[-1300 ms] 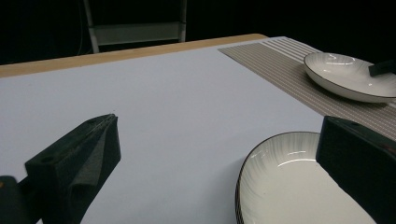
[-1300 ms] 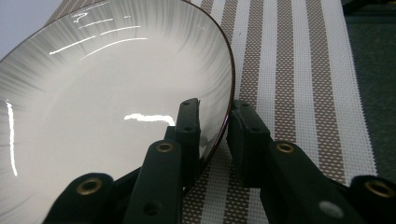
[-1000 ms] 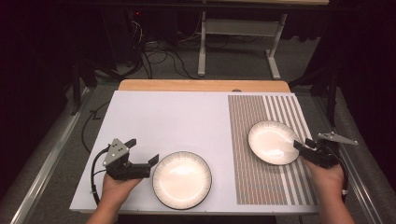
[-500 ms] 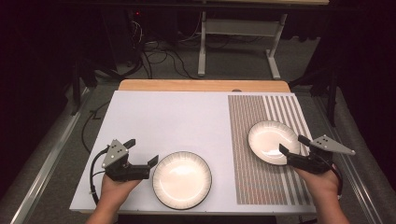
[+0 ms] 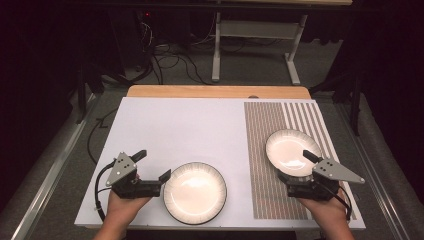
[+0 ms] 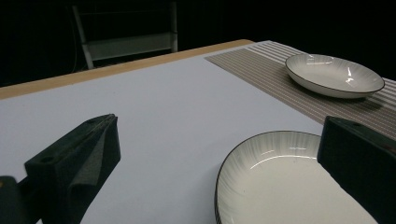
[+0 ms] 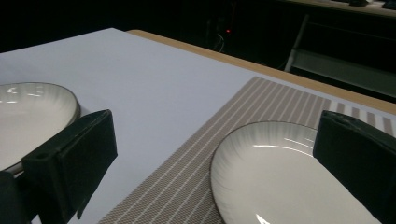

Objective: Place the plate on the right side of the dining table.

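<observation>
Your right claw (image 5: 292, 172) has just been opening and now stands wide with nothing between its jaws, backed off the near rim of the plate on the mat (image 5: 290, 151). That plate sits flat and upright on the striped placemat (image 5: 270, 120) at the right of the table (image 5: 200, 125), which looks like the spot meant for it, so letting go here makes sense. Your left claw (image 5: 152, 167) is open too, one jaw just beside the left rim of the plate on the white sheet (image 5: 195, 192), near the table's front edge; I judge you're lined up to take it by the rim. Both plates are round, so neither has a long axis or a heading; each faces hollow side up.
</observation>
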Available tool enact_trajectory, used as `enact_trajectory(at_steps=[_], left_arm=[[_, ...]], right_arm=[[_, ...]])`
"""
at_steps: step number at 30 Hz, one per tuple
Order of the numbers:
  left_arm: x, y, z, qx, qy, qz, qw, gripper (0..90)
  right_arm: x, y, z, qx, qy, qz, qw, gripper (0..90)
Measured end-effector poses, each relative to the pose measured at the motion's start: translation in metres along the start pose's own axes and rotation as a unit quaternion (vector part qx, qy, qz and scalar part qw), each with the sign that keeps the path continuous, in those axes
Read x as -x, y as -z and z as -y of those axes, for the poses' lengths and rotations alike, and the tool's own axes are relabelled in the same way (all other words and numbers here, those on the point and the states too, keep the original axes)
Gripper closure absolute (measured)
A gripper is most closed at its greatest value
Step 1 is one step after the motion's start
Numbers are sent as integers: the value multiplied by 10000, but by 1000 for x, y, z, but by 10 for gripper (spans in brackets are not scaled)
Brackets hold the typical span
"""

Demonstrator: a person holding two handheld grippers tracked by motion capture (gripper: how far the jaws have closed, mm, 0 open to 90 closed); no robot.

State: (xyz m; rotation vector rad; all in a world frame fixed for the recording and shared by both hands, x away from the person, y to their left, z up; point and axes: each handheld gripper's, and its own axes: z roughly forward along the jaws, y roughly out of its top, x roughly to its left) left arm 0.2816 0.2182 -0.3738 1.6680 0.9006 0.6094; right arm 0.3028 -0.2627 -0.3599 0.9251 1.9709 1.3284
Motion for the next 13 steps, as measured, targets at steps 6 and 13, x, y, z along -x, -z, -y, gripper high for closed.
enact_trajectory(at_steps=[6,13], left_arm=[[-2,7,-1,82,-15,-58,9999,2],[-2,7,-1,90,-21,-76,9999,2]], right_arm=[[-13,-1,-1,81,127,-175,9997,4],[-11,-2,1,16,111,-169,9998,4]])
